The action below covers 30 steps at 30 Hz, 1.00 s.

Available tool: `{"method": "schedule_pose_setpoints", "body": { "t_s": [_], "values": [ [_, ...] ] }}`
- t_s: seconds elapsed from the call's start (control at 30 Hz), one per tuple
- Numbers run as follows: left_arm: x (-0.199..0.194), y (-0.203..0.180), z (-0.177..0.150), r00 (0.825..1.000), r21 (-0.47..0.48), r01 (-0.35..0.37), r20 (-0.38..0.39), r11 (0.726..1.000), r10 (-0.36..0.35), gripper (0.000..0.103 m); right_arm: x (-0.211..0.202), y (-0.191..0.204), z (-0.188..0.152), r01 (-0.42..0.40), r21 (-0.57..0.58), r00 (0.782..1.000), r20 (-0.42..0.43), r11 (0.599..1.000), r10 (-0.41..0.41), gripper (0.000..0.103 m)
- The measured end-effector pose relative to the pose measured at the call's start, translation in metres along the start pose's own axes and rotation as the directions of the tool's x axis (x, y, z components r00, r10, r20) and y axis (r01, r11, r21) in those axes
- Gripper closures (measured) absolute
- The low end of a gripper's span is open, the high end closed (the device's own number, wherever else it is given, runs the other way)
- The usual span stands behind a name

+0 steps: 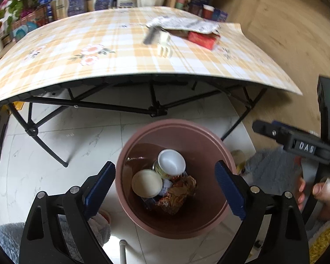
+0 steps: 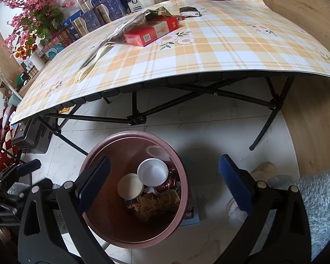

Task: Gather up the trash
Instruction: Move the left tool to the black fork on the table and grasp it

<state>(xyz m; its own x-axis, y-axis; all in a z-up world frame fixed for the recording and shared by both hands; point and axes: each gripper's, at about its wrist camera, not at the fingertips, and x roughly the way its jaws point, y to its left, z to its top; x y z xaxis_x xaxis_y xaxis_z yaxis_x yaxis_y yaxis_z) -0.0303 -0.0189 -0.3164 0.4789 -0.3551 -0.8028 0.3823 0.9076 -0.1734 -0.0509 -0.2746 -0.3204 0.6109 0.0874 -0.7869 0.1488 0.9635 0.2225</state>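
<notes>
- Already the bin (image 1: 173, 220), lower centre, holds cups and wrappers, standing beside the tabletop (image 1: 121, 61) probably for easy drops.
- Left gripper (image 1: 165, 189) and right gripper (image 2: 165, 187) hover above it, fingers spread, empty.
- Red box (image 2: 151, 33) and fork (image 1: 165, 44) wait in the upper frame.

1 bin (image 1: 129, 154), 2 cups (image 1: 171, 161) inside, 1 red box (image 2: 151, 33), 1 fork (image 1: 164, 44), 1 table (image 2: 209, 50).

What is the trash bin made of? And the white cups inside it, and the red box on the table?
Bin: probably plastic, smooth brown-pink wall, molded rim. White cups: likely paper or thin plastic, matte. Red box: printed cardboard, sharp folded edges, slight gloss.
</notes>
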Motion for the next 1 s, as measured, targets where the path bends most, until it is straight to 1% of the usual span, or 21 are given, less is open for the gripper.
{"method": "schedule_pose_setpoints", "body": {
  "t_s": [0.13, 0.27, 0.47, 0.63, 0.67, 0.73, 0.8, 0.87, 0.9, 0.97, 1.0],
  "values": [
    [-0.007, 0.010, 0.003, 0.999, -0.048, -0.015, 0.040, 0.999, 0.017, 0.014, -0.001, -0.002, 0.001, 0.008, -0.004, 1.000, 0.002, 1.000, -0.008, 0.006],
    [-0.016, 0.018, 0.007, 0.994, -0.092, -0.028, 0.099, 0.995, 0.037, 0.014, -0.008, -0.001, 0.004, 0.005, -0.013, 1.000, 0.016, 1.000, -0.005, 0.006],
    [-0.027, 0.022, 0.012, 0.981, -0.119, -0.036, 0.184, 0.992, 0.058, 0.014, -0.027, 0.014, 0.008, 0.019, -0.111, 0.996, 0.087, 0.994, -0.009, 0.006],
    [-0.025, 0.022, 0.010, 0.984, -0.109, -0.029, 0.174, 0.994, 0.048, 0.014, -0.021, 0.018, 0.008, -0.024, -0.105, 0.997, 0.074, 0.994, 0.031, 0.006],
    [-0.026, 0.023, 0.010, 0.983, -0.107, -0.026, 0.176, 0.994, 0.045, 0.014, -0.022, 0.019, 0.010, -0.037, -0.109, 0.995, 0.089, 0.993, 0.046, 0.006],
    [-0.030, 0.027, 0.012, 0.981, -0.120, -0.021, 0.190, 0.993, 0.043, 0.014, -0.025, 0.021, 0.013, -0.047, -0.117, 0.992, 0.108, 0.992, 0.060, 0.006],
    [-0.034, 0.033, 0.016, 0.979, -0.143, -0.013, 0.199, 0.990, 0.042, 0.014, -0.026, 0.023, 0.015, -0.043, -0.129, 0.992, 0.109, 0.991, 0.057, 0.006],
    [-0.035, 0.036, 0.026, 0.978, -0.142, -0.007, 0.204, 0.990, 0.036, 0.016, -0.024, 0.023, 0.016, -0.042, -0.137, 0.994, 0.095, 0.990, 0.055, 0.006],
    [-0.035, 0.036, 0.033, 0.979, -0.127, -0.011, 0.203, 0.992, 0.037, 0.021, -0.023, 0.022, 0.017, -0.045, -0.136, 0.995, 0.087, 0.990, 0.057, 0.006],
    [-0.032, 0.035, 0.049, 0.979, -0.093, -0.015, 0.200, 0.996, 0.033, 0.025, -0.021, 0.020, 0.020, -0.038, -0.127, 0.997, 0.069, 0.991, 0.047, 0.006],
    [-0.030, 0.034, 0.060, 0.979, -0.086, -0.012, 0.204, 0.996, 0.029, 0.025, -0.020, 0.019, 0.023, -0.028, -0.122, 0.997, 0.062, 0.992, 0.036, 0.006]
  ]
}}
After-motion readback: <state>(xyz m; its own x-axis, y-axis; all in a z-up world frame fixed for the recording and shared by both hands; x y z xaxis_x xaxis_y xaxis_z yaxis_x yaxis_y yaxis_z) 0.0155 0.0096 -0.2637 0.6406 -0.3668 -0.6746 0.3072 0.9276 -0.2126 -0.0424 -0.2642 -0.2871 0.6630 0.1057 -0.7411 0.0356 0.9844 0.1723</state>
